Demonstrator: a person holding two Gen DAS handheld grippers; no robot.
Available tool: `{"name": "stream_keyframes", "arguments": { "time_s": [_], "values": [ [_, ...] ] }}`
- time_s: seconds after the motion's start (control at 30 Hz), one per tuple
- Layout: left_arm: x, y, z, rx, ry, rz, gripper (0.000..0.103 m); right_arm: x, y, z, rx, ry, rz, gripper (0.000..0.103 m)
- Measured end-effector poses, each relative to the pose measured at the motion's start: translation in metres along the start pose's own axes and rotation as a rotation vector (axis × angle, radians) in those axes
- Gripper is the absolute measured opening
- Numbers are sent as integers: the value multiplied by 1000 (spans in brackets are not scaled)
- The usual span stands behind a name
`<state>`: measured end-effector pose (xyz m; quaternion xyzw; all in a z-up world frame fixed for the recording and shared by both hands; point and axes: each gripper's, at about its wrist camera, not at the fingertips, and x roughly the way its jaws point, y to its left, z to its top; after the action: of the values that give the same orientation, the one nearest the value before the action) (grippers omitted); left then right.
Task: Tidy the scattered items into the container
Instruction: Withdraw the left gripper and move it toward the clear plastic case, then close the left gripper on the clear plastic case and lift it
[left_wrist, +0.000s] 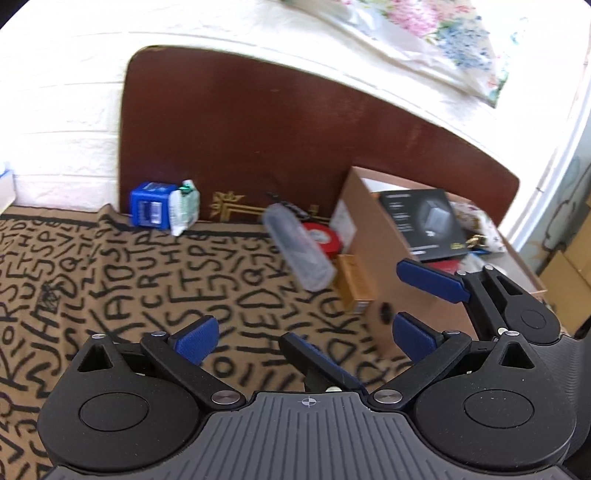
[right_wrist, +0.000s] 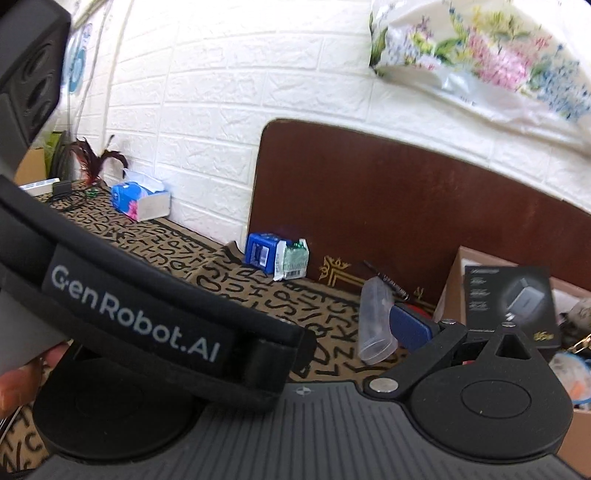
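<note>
Left tool (left_wrist: 303, 332) hangs apart; right tool's (left_wrist: 369, 314) state cannot be told.
Blurred clear case (left_wrist: 299, 251) may miss the cardboard box (left_wrist: 376, 236).

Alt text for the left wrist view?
Left claw open above a letter-print cloth, facing a cardboard box that holds a black carton. A clear tube, a red roll and a blue box lie near a brown board.

"GenRobot.AI" — white lettering on the black strap (right_wrist: 147, 325); other print too blurred.
</note>
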<state>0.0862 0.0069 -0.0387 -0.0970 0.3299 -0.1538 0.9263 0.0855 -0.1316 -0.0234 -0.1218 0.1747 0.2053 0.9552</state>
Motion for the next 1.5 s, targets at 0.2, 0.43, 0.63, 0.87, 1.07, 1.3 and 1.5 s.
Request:
{"name": "stream_keyframes", "arguments": {
  "time_s": [0.2,0.43,0.63,0.87,1.07,1.3,1.5],
  "values": [
    [29,24,5,-12,32,5,103,40,15,-11,-109,46,-123,95],
    [65,51,22,-99,43,-25,103,87,2,-16,-107,124,-195,86],
    [98,59,35,-107,70,-56,102,116,-7,-21,-118,159,-246,86],
    [126,66,40,-133,105,-94,96,144,-14,-32,-120,223,-271,84],
    [138,75,40,-187,110,-121,96,153,-23,-33,-96,231,-278,82],
    [140,80,40,-219,107,-112,96,154,-37,-33,-18,265,-265,52],
    [132,74,32,-212,122,-121,96,129,-38,-35,83,276,-133,51]
  ]
}}
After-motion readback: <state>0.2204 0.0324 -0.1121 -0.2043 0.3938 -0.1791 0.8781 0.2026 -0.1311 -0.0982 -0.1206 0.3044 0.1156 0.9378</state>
